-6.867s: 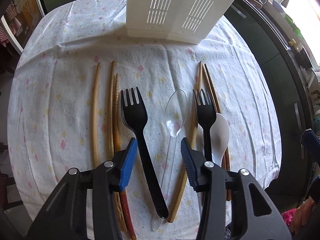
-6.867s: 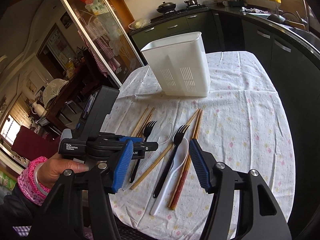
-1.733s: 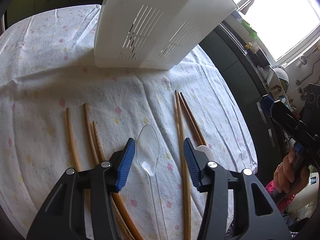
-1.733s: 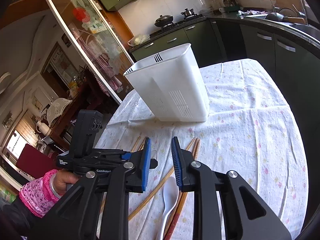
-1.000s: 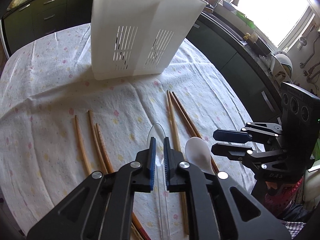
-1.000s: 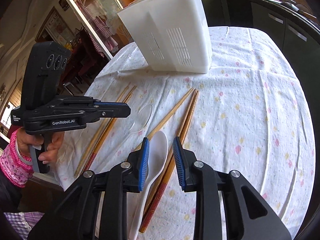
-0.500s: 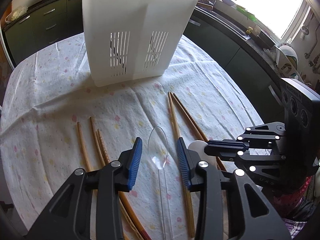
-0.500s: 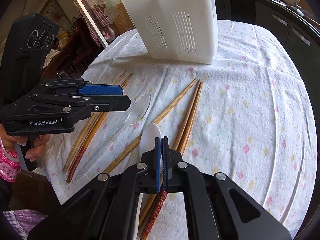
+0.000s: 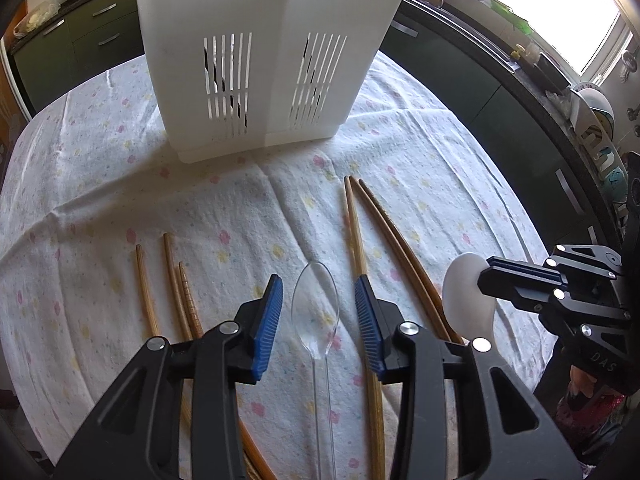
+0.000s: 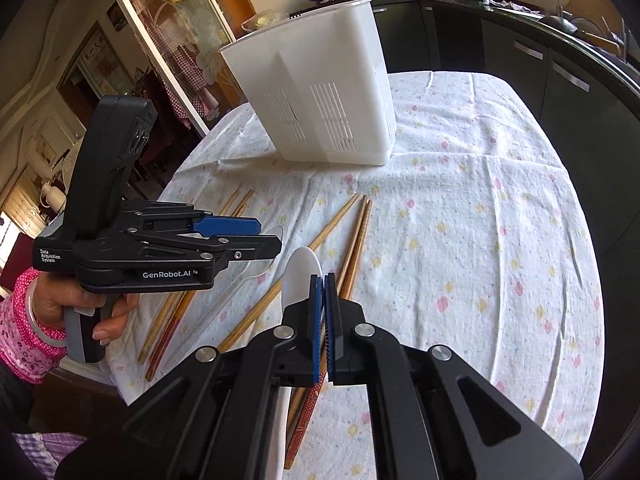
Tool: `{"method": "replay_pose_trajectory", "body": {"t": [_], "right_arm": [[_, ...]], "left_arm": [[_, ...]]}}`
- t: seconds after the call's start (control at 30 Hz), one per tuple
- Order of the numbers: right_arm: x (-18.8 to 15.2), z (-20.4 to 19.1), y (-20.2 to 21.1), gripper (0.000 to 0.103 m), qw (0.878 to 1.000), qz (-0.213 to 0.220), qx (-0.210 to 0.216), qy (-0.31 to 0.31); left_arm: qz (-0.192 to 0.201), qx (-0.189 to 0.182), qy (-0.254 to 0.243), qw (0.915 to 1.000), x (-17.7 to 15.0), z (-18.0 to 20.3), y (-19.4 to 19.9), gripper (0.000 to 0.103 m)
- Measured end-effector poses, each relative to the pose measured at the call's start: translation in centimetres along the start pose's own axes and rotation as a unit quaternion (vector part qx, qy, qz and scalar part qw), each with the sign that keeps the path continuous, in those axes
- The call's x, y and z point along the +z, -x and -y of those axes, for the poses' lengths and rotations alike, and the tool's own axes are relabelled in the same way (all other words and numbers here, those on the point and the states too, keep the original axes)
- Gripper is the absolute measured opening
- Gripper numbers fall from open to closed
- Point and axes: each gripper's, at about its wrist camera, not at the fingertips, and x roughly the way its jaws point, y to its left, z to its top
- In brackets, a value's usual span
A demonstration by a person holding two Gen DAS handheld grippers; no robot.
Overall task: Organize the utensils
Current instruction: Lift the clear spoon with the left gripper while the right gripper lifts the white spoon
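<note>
A: Where are the spoons?

B: Right tongs (image 10: 323,280) are clamped on the white spoon (image 10: 300,280), near the tabletop's (image 10: 480,240) front edge. Left tongs (image 9: 318,308) stand apart around the clear spoon (image 9: 316,300).

A: Risks?

B: The thin bowl could slip. Only the left view shows dark shapes inside the basket (image 9: 260,60)

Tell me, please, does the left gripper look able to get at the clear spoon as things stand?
Probably yes: the left gripper is open with the clear spoon lying between its fingers on the tablecloth, nothing covering it; the nearest chopstick lies just beside it.
</note>
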Motion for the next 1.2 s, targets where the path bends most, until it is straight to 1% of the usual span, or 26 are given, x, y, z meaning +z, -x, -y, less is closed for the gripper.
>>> {"method": "replay_pose_trajectory", "body": {"t": [0.07,0.1,0.23,0.3,0.33,0.43,0.5,0.7,0.83,0.87,0.9,0.93,0.97,1.0,1.07,1.2], "right_arm": [[-0.4,0.2,0.6,0.003,1.000,0.002,0.001,-0.002],[-0.4,0.2,0.5,0.003,1.000,0.002,0.001,-0.002],[-0.3,0.5,0.8,0.003,1.000,0.007,0.002,-0.007],[-0.3,0.4,1.1,0.003,1.000,0.009,0.004,-0.006],[-0.3,0.4,1.1,0.003,1.000,0.009,0.004,-0.005],[-0.4,0.3,1.3,0.003,1.000,0.009,0.005,-0.003],[-0.4,0.4,1.4,0.003,1.000,0.010,0.006,-0.005],[-0.3,0.5,1.4,0.003,1.000,0.012,0.009,-0.006],[-0.2,0.5,1.5,0.003,1.000,0.013,0.013,-0.005],[-0.2,0.4,1.5,0.003,1.000,0.014,0.013,-0.004],[-0.2,0.4,1.5,0.003,1.000,0.014,0.015,-0.003],[-0.2,0.3,1.6,0.003,1.000,0.015,0.015,-0.003],[-0.2,0.3,1.6,0.003,1.000,0.015,0.016,-0.002],[-0.2,0.2,1.6,0.003,1.000,0.016,0.017,-0.002],[-0.2,0.2,1.7,0.003,1.000,0.017,0.017,-0.002],[-0.2,0.3,2.1,0.003,1.000,0.022,0.017,-0.003]], "left_arm": [[-0.001,-0.001,0.001,1.0000,-0.1,0.4,0.1,0.036],[-0.002,0.004,0.000,1.0000,-0.2,0.7,0.1,0.036],[-0.010,0.045,0.005,0.9989,-0.4,0.9,0.0,0.037],[-0.015,0.066,0.012,0.9976,-0.4,0.7,-0.2,0.042],[-0.018,0.069,0.016,0.9973,-0.4,0.6,-0.3,0.043],[-0.028,0.058,0.020,0.9977,-0.6,0.6,-0.6,0.043],[-0.036,0.057,0.019,0.9976,-0.7,0.8,-0.6,0.043],[-0.055,0.076,0.015,0.9955,-1.6,1.6,-0.3,0.043],[-0.069,0.081,0.016,0.9942,-2.6,2.0,0.2,0.042],[-0.072,0.080,0.017,0.9940,-2.8,2.0,0.3,0.040],[-0.075,0.080,0.016,0.9938,-3.0,2.1,0.4,0.033],[-0.076,0.083,0.014,0.9935,-3.2,2.2,0.5,0.031],[-0.077,0.082,0.015,0.9935,-3.3,2.2,0.5,0.026],[-0.077,0.083,0.016,0.9935,-3.3,2.2,0.5,0.018],[-0.076,0.083,0.016,0.9935,-3.4,2.4,0.4,0.009],[-0.069,0.079,0.018,0.9943,-3.2,2.4,0.6,0.009]]}}
